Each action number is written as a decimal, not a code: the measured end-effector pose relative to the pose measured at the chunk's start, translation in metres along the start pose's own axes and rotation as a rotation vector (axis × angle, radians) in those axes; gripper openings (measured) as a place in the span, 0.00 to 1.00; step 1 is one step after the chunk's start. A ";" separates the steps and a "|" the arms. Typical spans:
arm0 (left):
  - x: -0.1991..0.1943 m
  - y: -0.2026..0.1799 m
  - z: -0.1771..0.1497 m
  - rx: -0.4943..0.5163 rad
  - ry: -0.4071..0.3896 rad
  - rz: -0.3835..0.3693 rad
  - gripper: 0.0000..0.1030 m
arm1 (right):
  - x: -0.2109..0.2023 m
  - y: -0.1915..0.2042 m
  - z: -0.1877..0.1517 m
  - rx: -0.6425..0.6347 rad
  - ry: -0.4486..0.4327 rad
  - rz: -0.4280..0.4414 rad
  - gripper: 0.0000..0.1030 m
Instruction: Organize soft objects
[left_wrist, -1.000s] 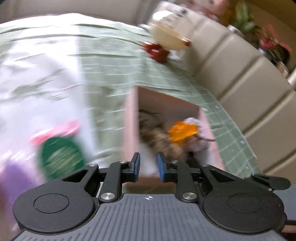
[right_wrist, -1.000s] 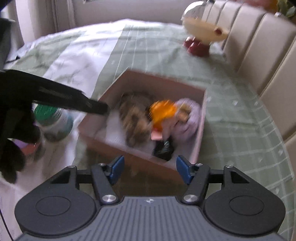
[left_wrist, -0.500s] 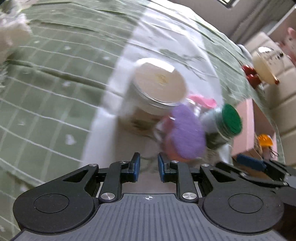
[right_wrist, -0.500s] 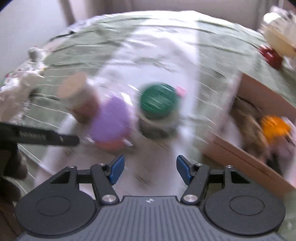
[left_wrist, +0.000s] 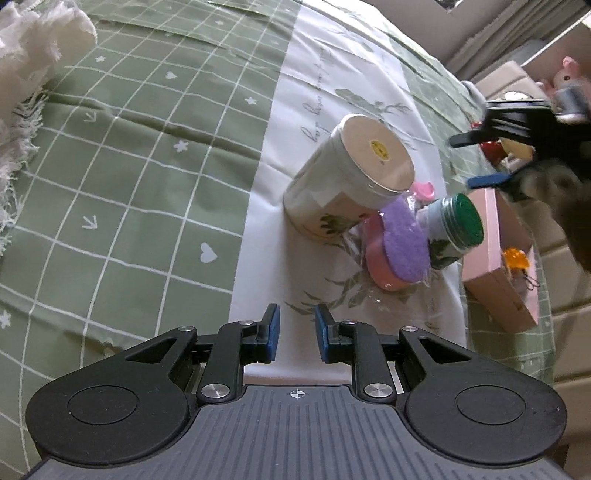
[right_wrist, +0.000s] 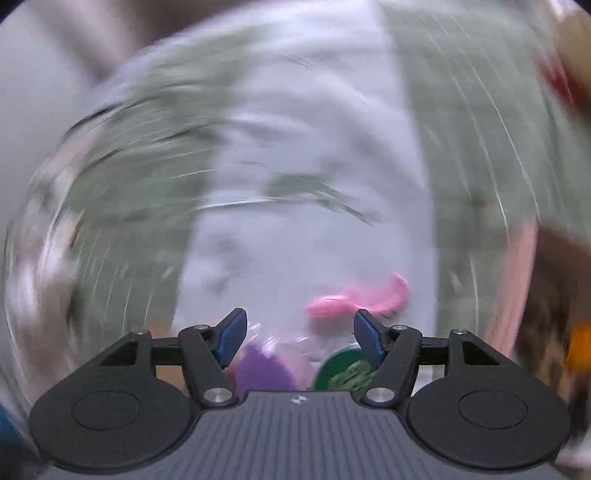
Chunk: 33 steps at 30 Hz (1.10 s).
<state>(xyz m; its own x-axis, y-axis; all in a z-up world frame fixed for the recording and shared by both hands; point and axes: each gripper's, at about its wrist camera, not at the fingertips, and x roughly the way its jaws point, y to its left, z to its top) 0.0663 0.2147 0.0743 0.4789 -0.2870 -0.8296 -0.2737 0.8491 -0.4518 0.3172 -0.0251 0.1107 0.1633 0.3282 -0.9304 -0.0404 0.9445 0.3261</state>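
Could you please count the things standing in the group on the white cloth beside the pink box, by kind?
Jars: 2, a wide beige-lidded jar and a green-lidded jar.
Pink and purple sponge: 1.
Small pink piece behind them: 1.
Total: 4.

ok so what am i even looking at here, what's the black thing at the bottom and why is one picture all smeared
The black thing is a handheld two-finger gripper; a person holds one in each hand, with a fisheye camera on each looking along its fingers. The sharp picture is from the left gripper: its blue-padded fingers stand a little apart with nothing between them. Ahead, on a green checked tablecloth, stand a tall white canister, a wrapped purple and pink sponge, a green-lidded jar and a pink box with soft toys inside. The smeared picture is from the right gripper, blurred by fast motion; it is open and empty. It also shows top right in the sharp picture.
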 end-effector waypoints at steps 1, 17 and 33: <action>-0.001 0.002 -0.001 -0.010 -0.002 -0.006 0.22 | 0.014 -0.015 0.016 0.117 0.057 0.009 0.63; -0.005 0.030 -0.008 -0.056 0.004 0.033 0.22 | 0.087 0.037 0.016 0.015 0.157 -0.128 0.36; 0.037 -0.117 0.023 0.225 -0.116 0.007 0.22 | -0.083 -0.021 -0.137 -0.333 -0.132 0.006 0.06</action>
<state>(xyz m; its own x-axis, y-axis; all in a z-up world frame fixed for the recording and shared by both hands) 0.1348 0.1149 0.1034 0.5742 -0.2389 -0.7831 -0.0913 0.9318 -0.3513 0.1693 -0.0697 0.1578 0.2874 0.3492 -0.8919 -0.3570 0.9031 0.2386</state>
